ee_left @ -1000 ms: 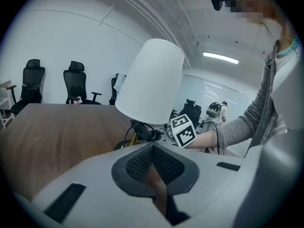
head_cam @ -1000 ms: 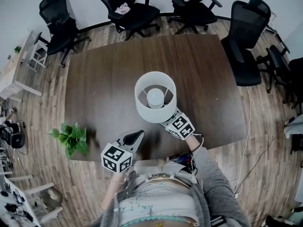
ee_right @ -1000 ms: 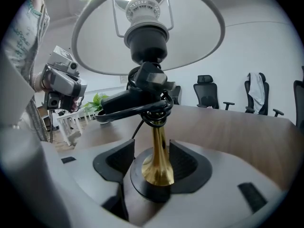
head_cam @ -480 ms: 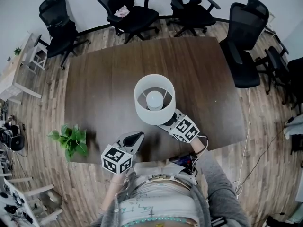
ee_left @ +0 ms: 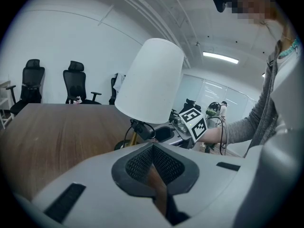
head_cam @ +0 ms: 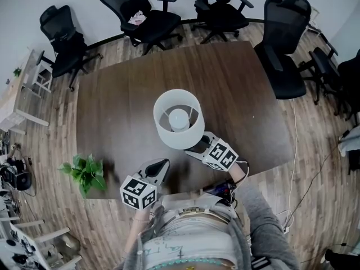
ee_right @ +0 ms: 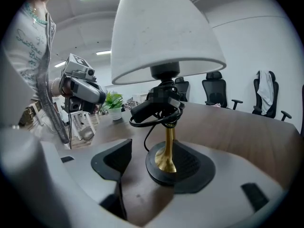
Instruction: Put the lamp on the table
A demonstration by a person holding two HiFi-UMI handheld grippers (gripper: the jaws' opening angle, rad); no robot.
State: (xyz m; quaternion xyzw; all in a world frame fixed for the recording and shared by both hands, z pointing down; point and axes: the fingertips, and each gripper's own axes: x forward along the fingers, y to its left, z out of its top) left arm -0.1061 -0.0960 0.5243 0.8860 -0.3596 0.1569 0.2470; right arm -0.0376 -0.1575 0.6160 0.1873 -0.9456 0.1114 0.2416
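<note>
A lamp [head_cam: 179, 118] with a white shade stands upright on the dark wooden table [head_cam: 112, 111]. Its black round base [ee_right: 166, 167] and brass stem sit between the jaws of my right gripper [head_cam: 195, 147]. Those jaws are opening. In the right gripper view the left pad [ee_right: 116, 158] stands clear of the base, while the right pad [ee_right: 197, 167] lies close beside it. My left gripper [head_cam: 159, 165] is shut on nothing near the table's front edge, left of the lamp. In the left gripper view, the shade [ee_left: 152, 80] rises just beyond its closed jaws [ee_left: 153, 158].
A potted green plant [head_cam: 85, 172] sits at the table's front left corner. Several black office chairs [head_cam: 140, 16] ring the far and right sides of the table. A cord is coiled round the lamp's stem [ee_right: 156, 110].
The right gripper's jaws have spread off the lamp base, and its marker cube has slid slightly toward the table's near edge. The lamp stays upright. The left gripper has hardly moved.
</note>
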